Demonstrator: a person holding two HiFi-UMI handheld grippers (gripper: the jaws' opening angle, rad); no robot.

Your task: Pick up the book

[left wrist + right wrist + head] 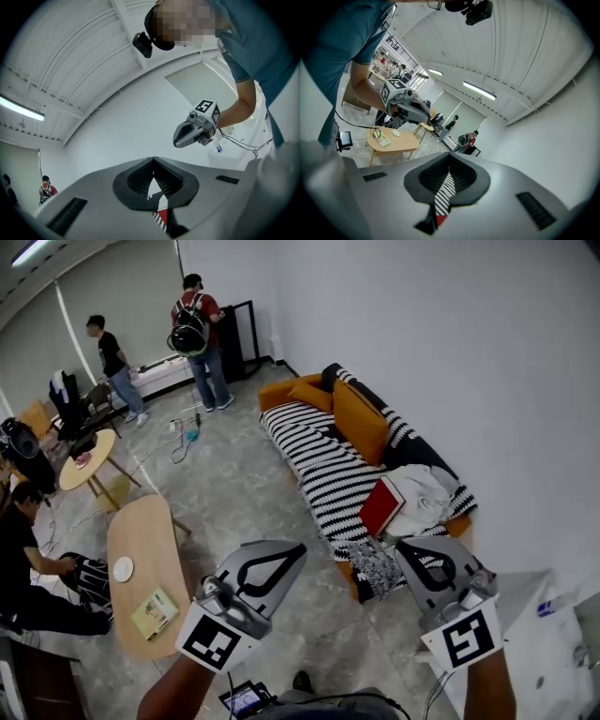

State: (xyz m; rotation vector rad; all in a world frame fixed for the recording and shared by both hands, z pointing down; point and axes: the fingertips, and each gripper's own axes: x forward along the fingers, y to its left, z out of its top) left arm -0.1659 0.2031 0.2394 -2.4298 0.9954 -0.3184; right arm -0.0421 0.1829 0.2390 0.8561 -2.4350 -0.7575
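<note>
A red book (382,505) leans on a white cloth (427,495) at the near end of the black-and-white striped sofa (323,465). Both grippers are held side by side in the air in front of the sofa, short of the book. My left gripper (298,549) is shut with nothing in it, and so is my right gripper (403,545). Through the left gripper's (153,159) jaws a strip of the red book (162,216) shows. Through the right gripper's (450,154) jaws I see sofa stripes (445,192) and a bit of red book (440,220).
An oval wooden table (141,559) at the left carries a green book (155,612) and a white plate (123,568). A person (23,559) crouches beside it. Orange cushions (356,418) lie on the sofa. Two people (202,334) stand at the back. A white surface (553,634) is at the right.
</note>
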